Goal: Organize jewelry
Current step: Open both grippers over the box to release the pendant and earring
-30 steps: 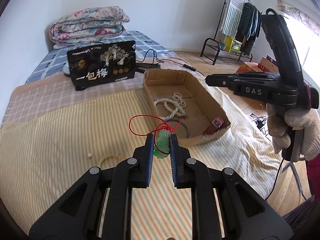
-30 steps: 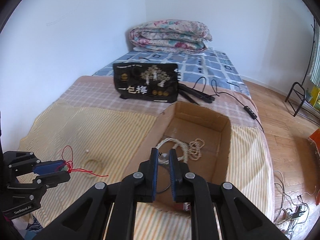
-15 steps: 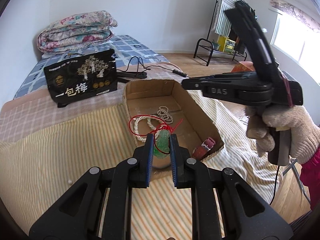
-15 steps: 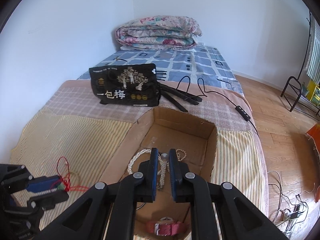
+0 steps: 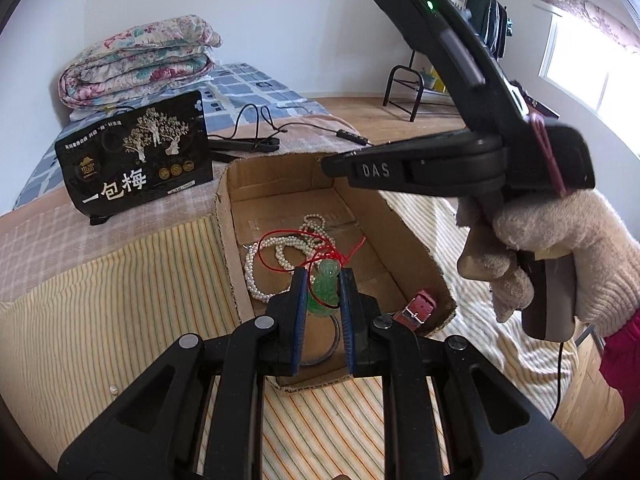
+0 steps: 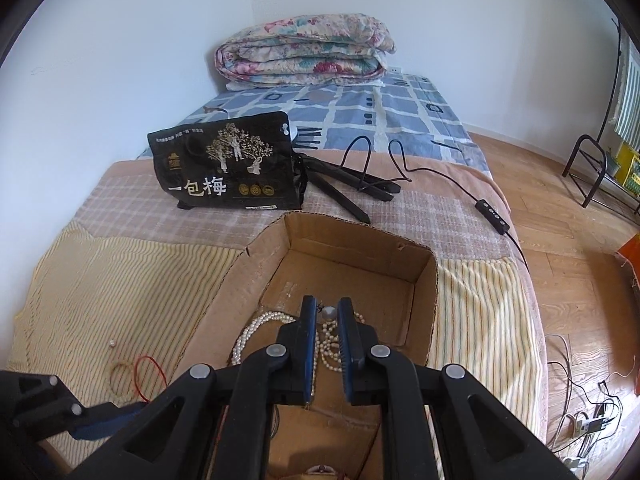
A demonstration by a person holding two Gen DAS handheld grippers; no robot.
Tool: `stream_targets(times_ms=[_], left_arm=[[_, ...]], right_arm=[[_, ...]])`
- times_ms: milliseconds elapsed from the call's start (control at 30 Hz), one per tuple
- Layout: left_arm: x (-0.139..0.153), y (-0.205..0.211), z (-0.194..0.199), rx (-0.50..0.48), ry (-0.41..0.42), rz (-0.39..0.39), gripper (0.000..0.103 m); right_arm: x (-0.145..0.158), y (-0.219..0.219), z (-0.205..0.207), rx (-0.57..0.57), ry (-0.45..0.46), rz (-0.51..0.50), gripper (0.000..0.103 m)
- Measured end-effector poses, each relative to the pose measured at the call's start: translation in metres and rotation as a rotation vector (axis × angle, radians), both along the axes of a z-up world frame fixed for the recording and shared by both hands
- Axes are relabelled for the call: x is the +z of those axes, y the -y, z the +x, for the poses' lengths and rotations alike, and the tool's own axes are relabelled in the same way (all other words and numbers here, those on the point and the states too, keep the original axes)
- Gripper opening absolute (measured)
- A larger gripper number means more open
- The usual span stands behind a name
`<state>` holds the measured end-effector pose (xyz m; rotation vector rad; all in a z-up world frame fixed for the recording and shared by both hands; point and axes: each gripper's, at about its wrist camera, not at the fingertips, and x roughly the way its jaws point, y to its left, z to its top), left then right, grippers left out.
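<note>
My left gripper (image 5: 323, 282) is shut on a green jade pendant (image 5: 326, 292) whose red cord (image 5: 288, 240) loops up from it. It hangs over the near end of an open cardboard box (image 5: 224, 208) on the striped bedspread. In the box lie a pearl necklace (image 5: 276, 258), a pink watch strap (image 5: 420, 306) and a dark bangle (image 5: 326, 354). My right gripper (image 6: 326, 314), held by a gloved hand (image 5: 560, 248), is over the box (image 6: 360, 236) above the pearl necklace (image 6: 256, 332). It is shut on a small pearl piece (image 6: 329, 313).
A black printed bag (image 6: 228, 168) stands behind the box, with black cables and a folded tripod (image 6: 352, 184) beside it. A folded floral quilt (image 6: 304, 52) lies at the head of the bed. A loose bead (image 6: 112, 343) rests on the spread; wooden floor lies to the right.
Both grippers have travelled from the striped spread to above the box. The left one carried the pendant with it, and the right one kept its pearl piece. Neither grip changed.
</note>
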<state>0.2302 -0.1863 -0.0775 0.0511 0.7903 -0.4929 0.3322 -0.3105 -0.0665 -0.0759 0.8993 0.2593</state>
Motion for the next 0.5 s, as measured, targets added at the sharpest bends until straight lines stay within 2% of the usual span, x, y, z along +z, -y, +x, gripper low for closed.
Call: stream_targets(times_ms=[500], left_arm=[[-0.016,0.002,0.016,0.021,-0.025,0.002,0.014]], right_arm=[[-0.016,-0.002,0.015,0.007,-0.048,0.031,0.009]])
